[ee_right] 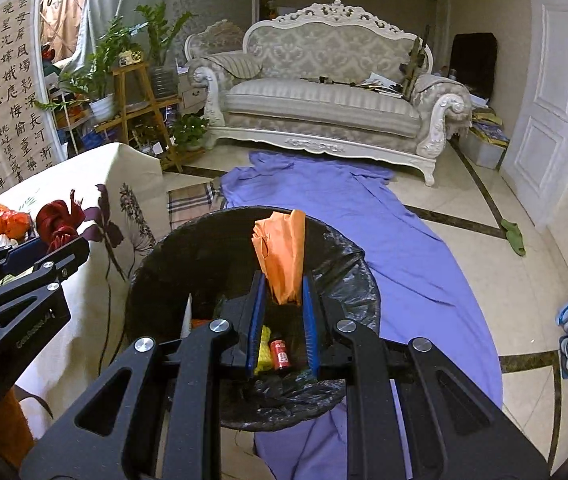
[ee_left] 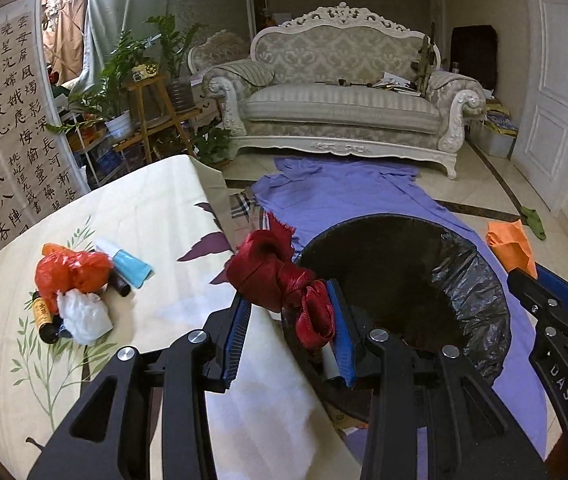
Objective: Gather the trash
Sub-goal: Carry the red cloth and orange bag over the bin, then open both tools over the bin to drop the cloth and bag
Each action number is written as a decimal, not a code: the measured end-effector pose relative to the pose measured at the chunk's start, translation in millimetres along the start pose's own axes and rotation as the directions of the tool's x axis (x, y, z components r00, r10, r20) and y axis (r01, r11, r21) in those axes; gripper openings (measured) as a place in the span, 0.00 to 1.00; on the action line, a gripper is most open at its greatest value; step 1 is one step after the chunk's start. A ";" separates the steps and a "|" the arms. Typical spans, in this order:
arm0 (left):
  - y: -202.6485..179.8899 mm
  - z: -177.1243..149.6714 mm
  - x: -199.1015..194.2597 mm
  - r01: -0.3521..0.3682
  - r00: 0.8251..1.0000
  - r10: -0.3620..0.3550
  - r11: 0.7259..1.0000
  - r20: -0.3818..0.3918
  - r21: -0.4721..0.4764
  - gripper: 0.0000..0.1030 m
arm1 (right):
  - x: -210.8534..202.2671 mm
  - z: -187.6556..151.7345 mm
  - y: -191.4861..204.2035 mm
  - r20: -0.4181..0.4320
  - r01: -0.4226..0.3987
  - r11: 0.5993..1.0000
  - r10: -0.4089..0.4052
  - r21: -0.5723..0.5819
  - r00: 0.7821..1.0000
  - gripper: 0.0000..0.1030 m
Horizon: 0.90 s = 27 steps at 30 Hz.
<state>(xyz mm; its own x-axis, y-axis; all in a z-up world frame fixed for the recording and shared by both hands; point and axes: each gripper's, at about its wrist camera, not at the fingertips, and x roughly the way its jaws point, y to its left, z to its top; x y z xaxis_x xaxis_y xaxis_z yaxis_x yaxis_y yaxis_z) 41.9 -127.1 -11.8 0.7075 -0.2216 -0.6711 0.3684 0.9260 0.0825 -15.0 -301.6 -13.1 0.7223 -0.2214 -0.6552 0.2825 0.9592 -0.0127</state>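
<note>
Holding a knotted red ribbon (ee_left: 280, 276) in my left claw (ee_left: 289, 320), I have the blue pads clamped on its lower loops, the bundle hanging past the desk's (ee_left: 156, 208) right edge and just left of the bin's rim. My right claw (ee_right: 282, 300) is pinched on a crumpled orange paper (ee_right: 280, 256), which sticks up from between the pads directly over the open mouth of the black bin (ee_right: 164, 256). That bin, lined with a black bag, stands on a purple cloth (ee_right: 403, 240) spread on the floor, right beside the desk's right edge. Down inside it I can see a small red can (ee_right: 280, 354) and something yellow (ee_right: 264, 350). More trash lies on the desk toward its left edge: an orange plastic bag (ee_left: 72, 272), a white wad (ee_left: 84, 316) touching it, a light blue tube (ee_left: 132, 266), and small dark bottles (ee_left: 44, 318) tucked against the pile.
</note>
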 end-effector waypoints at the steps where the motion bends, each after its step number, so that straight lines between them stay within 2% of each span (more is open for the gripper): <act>1: -0.9 -0.1 0.6 0.000 1.000 0.000 1.000 -0.001 0.002 0.37 | 0.9 -0.1 -1.8 -0.001 0.001 1.000 -0.001 0.003 1.000 0.17; 27: -27.3 16.0 24.7 0.018 1.000 -0.018 0.999 -0.017 0.039 0.38 | 24.2 6.5 -21.6 -0.017 0.027 0.999 -0.026 0.046 1.000 0.17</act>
<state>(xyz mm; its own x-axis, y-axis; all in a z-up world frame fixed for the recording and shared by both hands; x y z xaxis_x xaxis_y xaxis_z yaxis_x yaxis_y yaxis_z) 59.0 -162.7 -18.9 0.6908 -0.2328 -0.6846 0.4047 0.9091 0.0992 0.5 -328.8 -23.8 0.7036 -0.2434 -0.6676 0.3305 0.9438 0.0042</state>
